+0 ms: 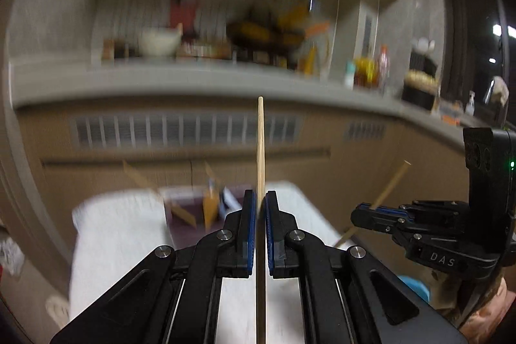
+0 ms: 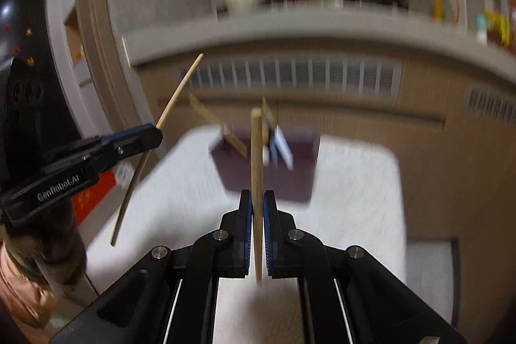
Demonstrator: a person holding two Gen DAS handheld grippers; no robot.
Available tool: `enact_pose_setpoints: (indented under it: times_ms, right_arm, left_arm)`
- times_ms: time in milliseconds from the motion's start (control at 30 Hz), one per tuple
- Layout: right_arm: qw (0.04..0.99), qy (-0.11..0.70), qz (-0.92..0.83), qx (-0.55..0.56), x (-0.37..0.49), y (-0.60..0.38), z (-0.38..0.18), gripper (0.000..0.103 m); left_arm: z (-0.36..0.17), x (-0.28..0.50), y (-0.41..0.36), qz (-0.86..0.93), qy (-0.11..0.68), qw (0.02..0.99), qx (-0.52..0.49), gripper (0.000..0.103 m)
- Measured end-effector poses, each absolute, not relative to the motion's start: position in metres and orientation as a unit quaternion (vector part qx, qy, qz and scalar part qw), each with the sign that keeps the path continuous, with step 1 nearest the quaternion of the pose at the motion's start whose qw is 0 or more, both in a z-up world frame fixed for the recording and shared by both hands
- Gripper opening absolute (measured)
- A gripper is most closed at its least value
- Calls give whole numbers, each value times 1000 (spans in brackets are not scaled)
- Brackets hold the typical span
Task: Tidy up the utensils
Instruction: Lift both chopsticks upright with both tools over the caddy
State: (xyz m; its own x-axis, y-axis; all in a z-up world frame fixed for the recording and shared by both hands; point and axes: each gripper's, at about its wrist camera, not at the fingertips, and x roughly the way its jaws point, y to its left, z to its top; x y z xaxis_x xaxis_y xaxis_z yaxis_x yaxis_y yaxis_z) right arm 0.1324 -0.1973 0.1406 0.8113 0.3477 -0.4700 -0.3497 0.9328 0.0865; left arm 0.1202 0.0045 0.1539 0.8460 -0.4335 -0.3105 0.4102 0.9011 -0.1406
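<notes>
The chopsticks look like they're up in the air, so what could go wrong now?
The left gripper pinches one chopstick and the right gripper another chopstick, each by a thin grip, so either might slip or swing. Both sticks are long and close, so they could knock together. The holder looks crowded, so dropping them in may bump the utensils there.

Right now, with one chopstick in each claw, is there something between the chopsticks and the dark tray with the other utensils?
Nothing visible blocks the way. The left claw grips one chopstick, the right claw grips another chopstick. Both are lifted over the white table, and only air lies before the dark tray, though blur hides small details.
</notes>
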Motion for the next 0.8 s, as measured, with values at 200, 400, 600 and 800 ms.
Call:
enact_pose_setpoints:
  times_ms: [200, 400, 600, 800]
  right_arm:
    - [973, 146, 176, 2, 159, -187, 219, 7]
    - [978, 133, 158, -20, 203, -174, 233, 7]
    - [974, 164, 152, -16, 240, -179, 211, 7]
    - [973, 182, 143, -18, 265, -175, 187, 7]
  left_arm:
    - [213, 139, 11, -204, 69, 975, -55, 6]
    - [223, 186, 22, -182, 29, 981, -57, 6]
    - [195, 241, 25, -178, 55, 978, -91, 6]
    - [153, 287, 28, -162, 70, 977, -122, 6]
